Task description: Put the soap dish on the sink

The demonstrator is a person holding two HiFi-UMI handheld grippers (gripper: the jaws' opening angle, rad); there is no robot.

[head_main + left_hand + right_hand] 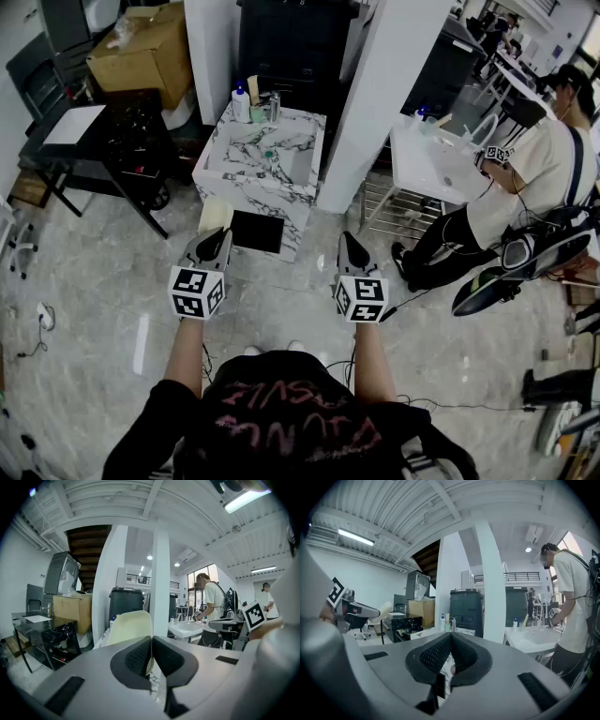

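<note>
Cream soap dish (pixel 216 214) is being gripped by its edge in the left gripper's (pixel 217 236) fingers, up in the air just in front of the marble sink (pixel 246 185). Right gripper (pixel 352 240) is hovering alongside over the grey floor (pixel 112 281), fingers clenched together on nothing.

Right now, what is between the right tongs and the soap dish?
In the head view, the front of the sink, with its black panel, sits between the right tongs and the soap dish.

left tongs (pixel 217 236) clamped, right tongs (pixel 352 240) closed (side by side)
</note>
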